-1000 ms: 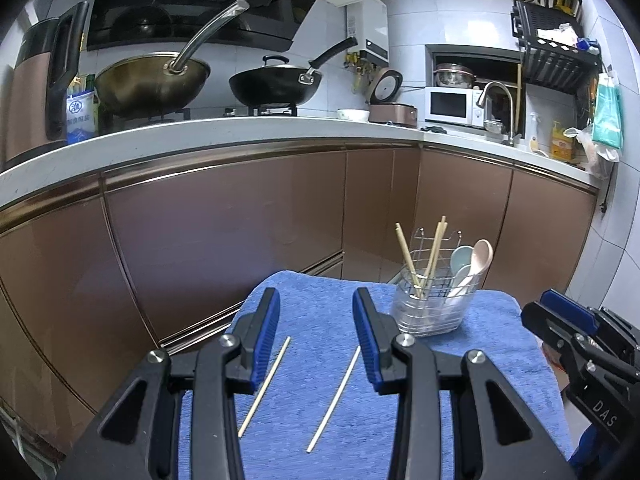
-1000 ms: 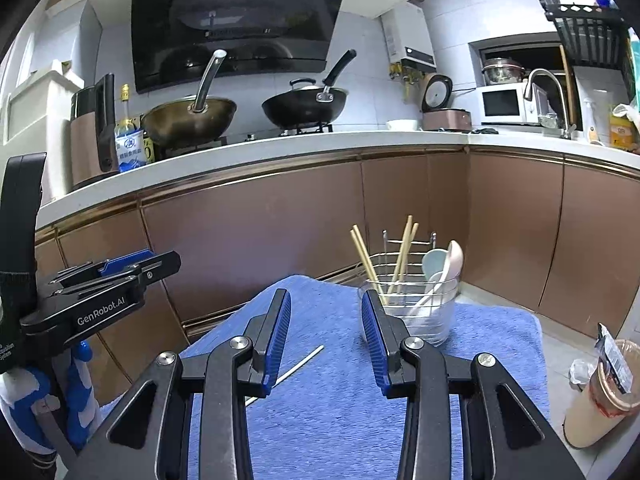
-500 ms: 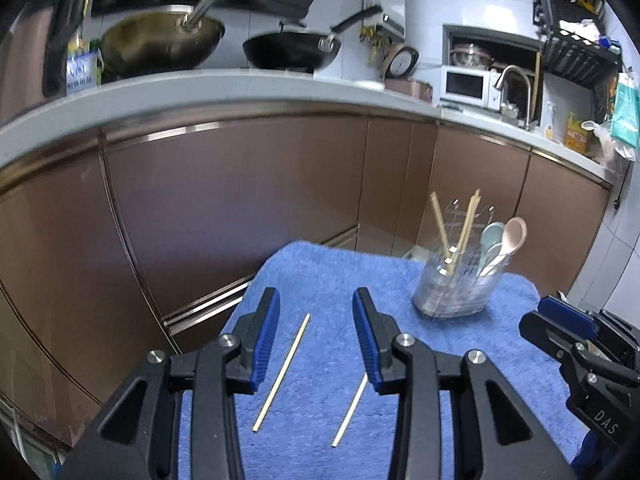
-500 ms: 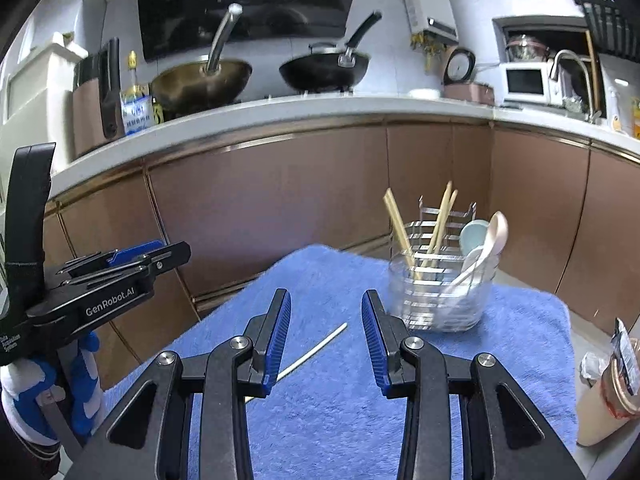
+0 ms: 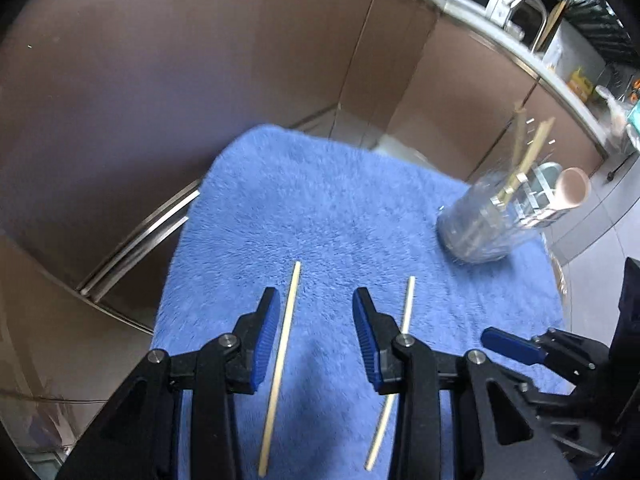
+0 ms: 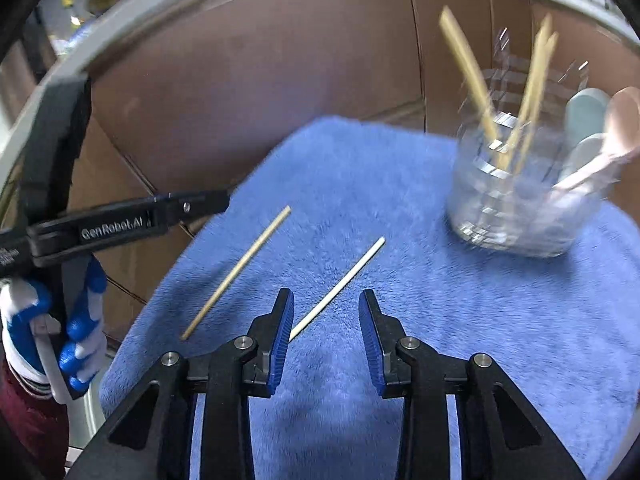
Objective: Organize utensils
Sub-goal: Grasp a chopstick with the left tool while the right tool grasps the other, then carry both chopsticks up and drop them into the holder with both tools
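Two loose chopsticks lie on a blue towel (image 5: pixel 328 208). In the left wrist view the left chopstick (image 5: pixel 282 354) runs between my open left gripper's (image 5: pixel 315 336) jaws, near the left one; the right chopstick (image 5: pixel 407 304) passes behind its right finger. In the right wrist view my open right gripper (image 6: pixel 325 332) hovers over the near end of the pale chopstick (image 6: pixel 344 280); the tan chopstick (image 6: pixel 240 268) lies further left. A clear utensil holder (image 6: pixel 516 208) with chopsticks and spoons stands at the far right, also seen in the left wrist view (image 5: pixel 484 224).
Brown kitchen cabinets (image 5: pixel 200 80) stand close behind the towel. The right gripper shows at the lower right of the left wrist view (image 5: pixel 532 356); the left gripper and a gloved hand (image 6: pixel 44 320) show at the left of the right wrist view.
Both grippers have tilted down and moved closer to the towel. The chopsticks now lie at the jaws; counter and pans have left view.
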### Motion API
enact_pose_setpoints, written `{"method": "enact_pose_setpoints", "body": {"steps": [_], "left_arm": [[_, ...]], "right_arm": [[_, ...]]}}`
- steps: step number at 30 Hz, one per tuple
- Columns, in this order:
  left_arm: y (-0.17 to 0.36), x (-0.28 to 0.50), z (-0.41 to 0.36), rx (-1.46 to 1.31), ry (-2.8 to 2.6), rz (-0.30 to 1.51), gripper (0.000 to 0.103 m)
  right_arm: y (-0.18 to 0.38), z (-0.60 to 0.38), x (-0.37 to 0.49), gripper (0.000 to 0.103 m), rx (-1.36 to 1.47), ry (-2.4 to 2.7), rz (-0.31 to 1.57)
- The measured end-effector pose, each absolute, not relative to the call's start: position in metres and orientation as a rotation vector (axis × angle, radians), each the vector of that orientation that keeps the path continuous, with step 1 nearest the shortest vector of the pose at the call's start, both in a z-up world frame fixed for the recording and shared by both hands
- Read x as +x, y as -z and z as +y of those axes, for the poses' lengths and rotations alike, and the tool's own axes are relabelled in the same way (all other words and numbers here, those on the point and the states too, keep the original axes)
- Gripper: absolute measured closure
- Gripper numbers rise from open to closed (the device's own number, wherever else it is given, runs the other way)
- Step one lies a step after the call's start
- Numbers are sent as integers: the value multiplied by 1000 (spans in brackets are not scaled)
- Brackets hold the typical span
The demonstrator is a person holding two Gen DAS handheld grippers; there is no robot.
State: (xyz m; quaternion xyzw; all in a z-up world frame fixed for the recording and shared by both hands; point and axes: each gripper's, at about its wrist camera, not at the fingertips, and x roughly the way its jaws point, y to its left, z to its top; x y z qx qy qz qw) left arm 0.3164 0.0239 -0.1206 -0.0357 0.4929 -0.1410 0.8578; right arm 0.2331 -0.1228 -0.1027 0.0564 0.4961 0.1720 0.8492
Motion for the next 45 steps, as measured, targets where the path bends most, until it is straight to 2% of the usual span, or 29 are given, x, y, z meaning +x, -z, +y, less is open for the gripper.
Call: {"method": "enact_pose_setpoints", "body": {"steps": [6,8,16,23,25,28,36,45], "left_arm": [[156,347,13,-20,303,1159,68],[163,351,13,-16,307,1180,71],[180,364,9,19,307,1250,83],[186,365,10,50,287,1261,89],[186,365,9,62,277,1255,94],[186,364,7,66,263,1242,97],[174,342,16,17,238,1189,98],[116,276,15,20,228,972,99]], "right_arm": [[136,-110,277,75,123,-319,1167],[142,-109,288,79,126,-292,1188],[159,-97,316,84,95,-243,1274],[170,-85,324,87,16,-214,1314],[171,-84,325,88,15,-208,1314],[171,-83,324,93,15,-195,1308],[165,-98,315,98,76,-218,1296],[106,-124,261,98,136,-333,1121]]}}
